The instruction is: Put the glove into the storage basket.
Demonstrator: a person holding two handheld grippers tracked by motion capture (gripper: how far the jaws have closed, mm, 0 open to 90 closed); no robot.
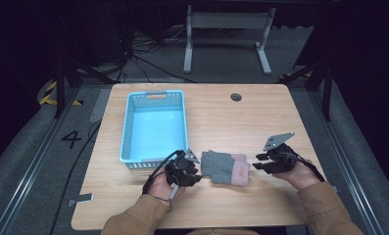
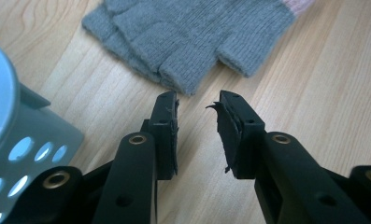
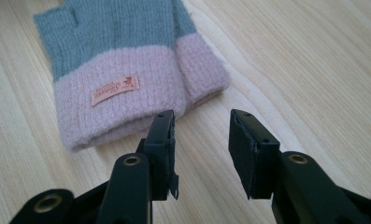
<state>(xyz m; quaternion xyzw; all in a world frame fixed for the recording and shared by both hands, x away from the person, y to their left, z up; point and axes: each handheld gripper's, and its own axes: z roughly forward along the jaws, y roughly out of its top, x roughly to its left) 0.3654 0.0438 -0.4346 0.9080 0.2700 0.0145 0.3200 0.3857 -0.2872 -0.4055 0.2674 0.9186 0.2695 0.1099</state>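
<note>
A pair of grey knit fingerless gloves (image 1: 226, 167) with pink cuffs lies stacked flat on the wooden table, near its front edge. My left gripper (image 1: 194, 171) is just left of the gloves' finger ends (image 2: 192, 37), open, nothing between its jaws. My right gripper (image 1: 258, 161) is open too, just right of the pink cuff (image 3: 127, 102), which carries a small orange label (image 3: 115, 90). In both gripper views the jaw tips hover a short way from the fabric without touching it (image 2: 197, 107) (image 3: 199, 128).
A light blue plastic basket (image 1: 154, 128) with perforated walls stands on the table behind my left gripper; its corner (image 2: 15, 140) is close at the left. A round cable hole (image 1: 236, 97) sits at the back of the table. Bare wood lies to the right.
</note>
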